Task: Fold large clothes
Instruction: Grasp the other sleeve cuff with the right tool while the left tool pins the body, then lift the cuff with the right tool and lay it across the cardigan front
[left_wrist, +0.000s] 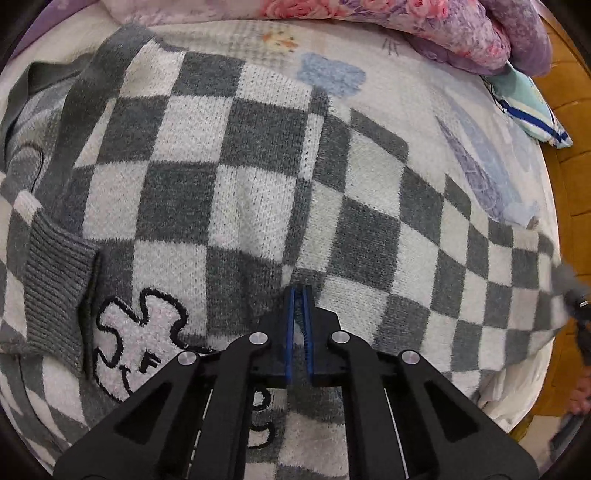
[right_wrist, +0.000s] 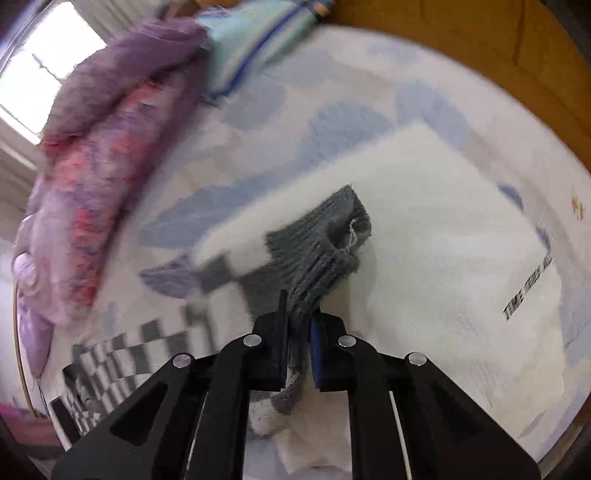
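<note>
A grey-and-white checkered knit sweater lies spread on the bed, with one sleeve running off to the right. The other sleeve's grey ribbed cuff lies folded over the body beside a fluffy embroidered patch. My left gripper points steeply down where the right sleeve joins the body. Its blue pads are shut on a thin pinch of knit. In the right wrist view my right gripper is shut on the grey ribbed cuff of the sleeve, which trails away to the lower left.
The bedsheet is white with blue shapes. A purple-pink floral blanket and a teal striped pillow lie along the far side. A white folded cloth with black print sits under the cuff. The wooden bed edge runs on the right.
</note>
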